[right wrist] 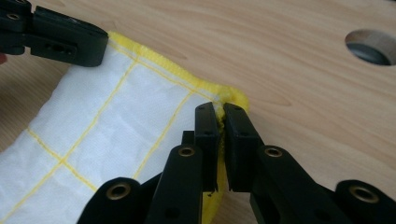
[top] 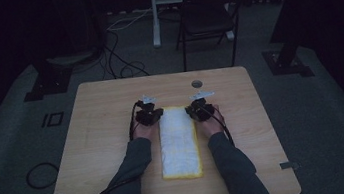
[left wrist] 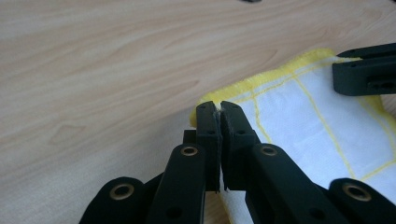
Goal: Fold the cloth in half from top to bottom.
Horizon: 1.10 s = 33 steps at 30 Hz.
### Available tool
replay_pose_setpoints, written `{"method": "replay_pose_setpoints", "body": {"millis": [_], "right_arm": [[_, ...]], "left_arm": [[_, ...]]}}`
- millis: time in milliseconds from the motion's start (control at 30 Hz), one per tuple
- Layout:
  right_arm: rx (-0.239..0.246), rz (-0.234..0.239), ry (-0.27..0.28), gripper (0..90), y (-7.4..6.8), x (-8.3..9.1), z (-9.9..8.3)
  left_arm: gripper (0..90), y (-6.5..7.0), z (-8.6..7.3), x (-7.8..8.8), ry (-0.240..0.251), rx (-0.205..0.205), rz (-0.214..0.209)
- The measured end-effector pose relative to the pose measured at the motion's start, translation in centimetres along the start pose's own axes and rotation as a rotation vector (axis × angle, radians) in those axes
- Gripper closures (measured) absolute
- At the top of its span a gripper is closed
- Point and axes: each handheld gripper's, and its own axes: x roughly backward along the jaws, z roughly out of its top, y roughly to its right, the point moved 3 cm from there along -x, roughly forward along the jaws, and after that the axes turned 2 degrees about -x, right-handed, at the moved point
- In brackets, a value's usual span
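A folded white cloth (top: pixel 179 143) with yellow edging and a yellow grid pattern lies flat on the wooden worktop (top: pixel 99 137), at centre frame in the high view, its long axis running from the near edge toward the far edge.

The left gripper (top: pixel 151 116) sits at the cloth's far left corner. In the left gripper view, the left gripper (left wrist: pixel 219 112) has its jaws pressed together on the yellow hem at that corner; a thin sliver of fabric shows between the pads.

The right gripper (top: pixel 198 110) sits at the far right corner. In the right gripper view, the right gripper (right wrist: pixel 221 112) is likewise clamped on the yellow hem, which bunches slightly at the jaw tips. Each gripper view shows the other gripper at the opposite corner: at upper right in the left gripper view, at upper left in the right gripper view.

The cloth (left wrist: pixel 303 126) still rests on the worktop surface; its white panel (right wrist: pixel 107 126) lies smooth between the two grip points.

Both forearms, in grey sleeves (top: pixel 135 177), enter from the bottom of the high view, one either side of the cloth. A round cable hole (top: pixel 196 83) lies in the worktop beyond the right gripper, also visible at upper right in the right gripper view (right wrist: pixel 371 46). A black folding chair (top: pixel 207 14) stands on the floor beyond the worktop, top centre.
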Motion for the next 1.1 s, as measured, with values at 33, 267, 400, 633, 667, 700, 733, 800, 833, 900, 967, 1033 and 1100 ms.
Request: {"method": "replay_pose_setpoints", "body": {"millis": [33, 267, 400, 633, 667, 700, 733, 800, 833, 900, 967, 1033, 1100], "right_arm": [[0.002, 0.000, 0.006, 85.5, 0.0, 0.2, 0.1], [0.010, -0.009, 0.041, 85.6, 0.1, 1.2, 1.0], [0.038, -0.012, 0.047, 85.6, -0.3, 1.8, 1.0], [0.063, -0.007, 0.073, 85.6, -0.7, 3.0, 0.6], [0.066, -0.007, 0.075, 85.6, -0.7, 3.2, 0.5], [0.067, -0.007, 0.079, 85.6, -0.7, 3.4, 0.5], [0.071, -0.005, 0.083, 85.6, -0.8, 3.5, 0.5], [0.074, -0.001, 0.091, 85.6, -0.9, 3.9, 0.4], [0.080, 0.000, 0.095, 85.6, -0.9, 4.0, 0.4], [0.085, 0.004, 0.097, 85.6, -1.1, 4.3, 0.3], [0.091, 0.007, 0.102, 85.6, -1.3, 4.5, 0.2], [0.090, 0.009, 0.107, 85.6, -1.4, 4.8, 0.1], [0.090, 0.013, 0.111, 85.6, -1.6, 5.0, 0.1]], "left_arm": [[87.8, 0.0, 0.2, 0.2, 0.006, 0.001, 0.000], [87.8, 0.3, 1.4, 1.3, 0.045, -0.024, -0.001], [87.8, 0.6, 1.3, 1.7, 0.057, -0.035, -0.004], [87.7, 1.4, 1.3, 2.9, 0.086, -0.081, -0.016], [87.7, 1.5, 1.3, 3.0, 0.087, -0.085, -0.018], [87.7, 1.6, 1.4, 3.2, 0.090, -0.087, -0.021], [87.7, 1.6, 1.4, 3.3, 0.093, -0.088, -0.024], [87.7, 1.7, 1.4, 3.6, 0.096, -0.093, -0.026], [87.7, 1.8, 1.3, 3.7, 0.096, -0.095, -0.025], [87.7, 1.9, 1.3, 4.0, 0.094, -0.102, -0.026], [87.7, 2.0, 1.2, 4.3, 0.097, -0.107, -0.028], [87.7, 2.2, 1.1, 4.7, 0.100, -0.110, -0.031], [87.7, 2.3, 1.0, 5.0, 0.104, -0.112, -0.036]]}}
